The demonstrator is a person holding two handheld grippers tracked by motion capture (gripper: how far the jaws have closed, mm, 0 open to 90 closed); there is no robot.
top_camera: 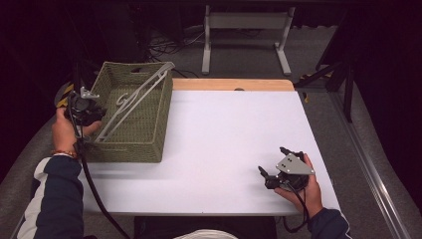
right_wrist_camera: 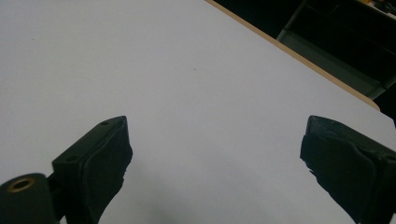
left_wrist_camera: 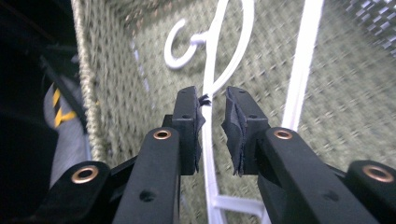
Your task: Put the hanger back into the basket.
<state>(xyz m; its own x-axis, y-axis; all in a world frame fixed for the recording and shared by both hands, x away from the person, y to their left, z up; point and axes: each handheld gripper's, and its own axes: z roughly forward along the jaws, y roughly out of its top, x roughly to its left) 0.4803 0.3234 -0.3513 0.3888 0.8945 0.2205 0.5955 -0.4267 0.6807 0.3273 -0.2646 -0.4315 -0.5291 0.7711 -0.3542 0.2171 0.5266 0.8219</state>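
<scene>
One white hanger (top_camera: pixel 133 102) lies diagonally across the basket (top_camera: pixel 149 134), between barely parted left tongs (left_wrist_camera: pixel 213 114); right tongs (right_wrist_camera: pixel 215 154) gape.

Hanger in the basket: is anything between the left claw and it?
No. In the left gripper view the hanger wire runs in the narrow gap between the left claw jaws, inside the basket; nothing blocks it.

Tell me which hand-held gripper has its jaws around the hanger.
The left hand-held gripper, at the woven basket: the white hanger runs between its jaws; the right hand-held gripper gapes over bare table.
</scene>
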